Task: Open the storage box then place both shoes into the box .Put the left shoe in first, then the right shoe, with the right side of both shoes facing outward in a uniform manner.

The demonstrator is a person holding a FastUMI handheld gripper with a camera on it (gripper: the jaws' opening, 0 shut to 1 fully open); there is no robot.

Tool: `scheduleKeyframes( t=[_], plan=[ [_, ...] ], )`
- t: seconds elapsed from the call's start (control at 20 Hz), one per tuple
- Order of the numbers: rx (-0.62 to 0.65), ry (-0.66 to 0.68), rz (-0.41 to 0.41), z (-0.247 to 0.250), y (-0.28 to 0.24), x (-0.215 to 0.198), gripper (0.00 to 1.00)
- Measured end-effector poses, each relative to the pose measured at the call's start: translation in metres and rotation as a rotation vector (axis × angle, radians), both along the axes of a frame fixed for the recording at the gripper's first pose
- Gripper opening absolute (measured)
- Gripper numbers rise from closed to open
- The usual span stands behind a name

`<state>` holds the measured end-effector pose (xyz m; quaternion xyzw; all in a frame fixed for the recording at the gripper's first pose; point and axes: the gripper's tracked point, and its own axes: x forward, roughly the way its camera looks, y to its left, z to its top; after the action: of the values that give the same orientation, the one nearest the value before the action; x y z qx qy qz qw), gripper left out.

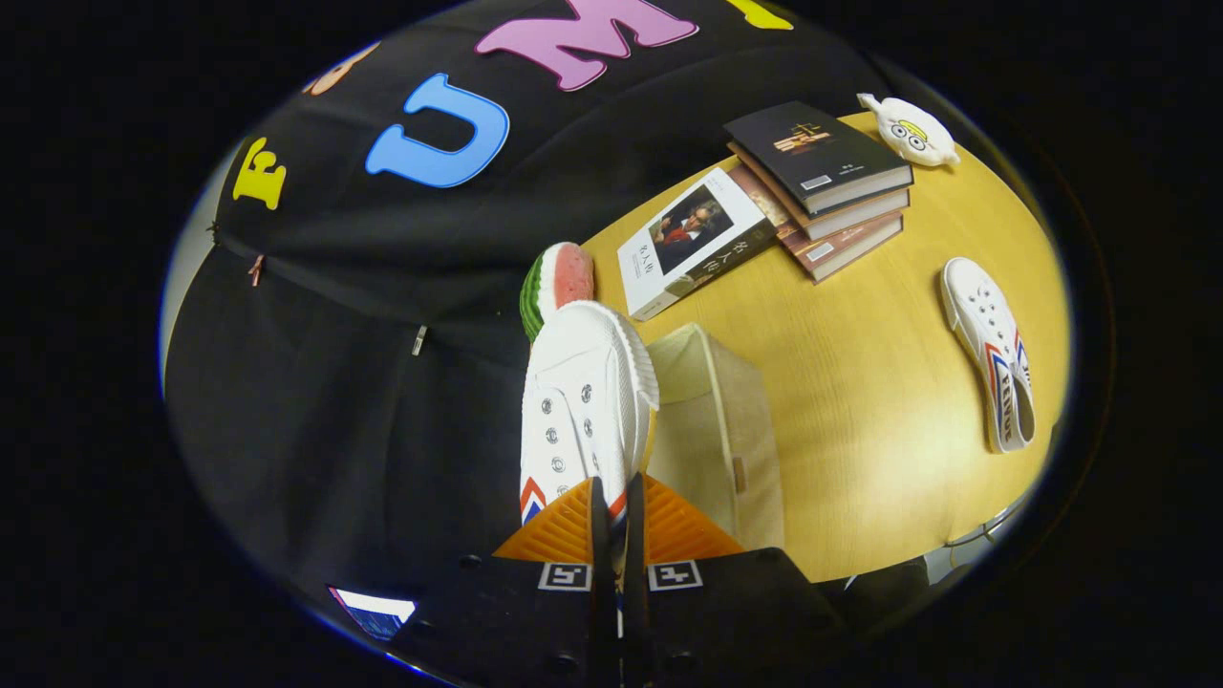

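My gripper (611, 511) is shut on a white canvas shoe (583, 401) with red and blue stripes, pinching its upper edge between both fingers. The shoe hangs in the air, toe pointing away from me, above the wooden table (860, 420). Just to the right of the held shoe lies the cream fabric storage box (717, 430), and I cannot tell whether its lid is open. The second white shoe (994, 354) lies on its side on the table, far to the right of the fingers.
A stack of books (822, 182) and a single book with a portrait cover (688, 239) lie beyond the box. A watermelon-slice toy (556, 282) sits just past the held shoe's toe. A small white figurine (908, 129) stands behind the book stack.
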<state>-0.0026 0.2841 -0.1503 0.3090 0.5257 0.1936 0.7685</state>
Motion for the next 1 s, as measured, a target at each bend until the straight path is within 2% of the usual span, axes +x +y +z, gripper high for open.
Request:
scheduleKeyframes(
  t=[0.55, 0.65, 0.7, 0.8, 0.9, 1.0],
  plan=[
    [-0.065, 0.069, 0.034, -0.038, 0.057, -0.014, 0.07],
    [-0.086, 0.067, 0.068, -0.043, 0.063, -0.016, 0.07],
    [-0.055, 0.058, 0.085, -0.039, 0.070, -0.015, 0.09],
    [0.036, 0.039, 0.074, -0.017, 0.086, -0.011, 0.54],
    [0.032, -0.006, 0.077, -0.011, 0.082, 0.001, 0.98],
    [-0.010, -0.065, 0.095, -0.003, 0.064, 0.007, 0.99]
  ],
)
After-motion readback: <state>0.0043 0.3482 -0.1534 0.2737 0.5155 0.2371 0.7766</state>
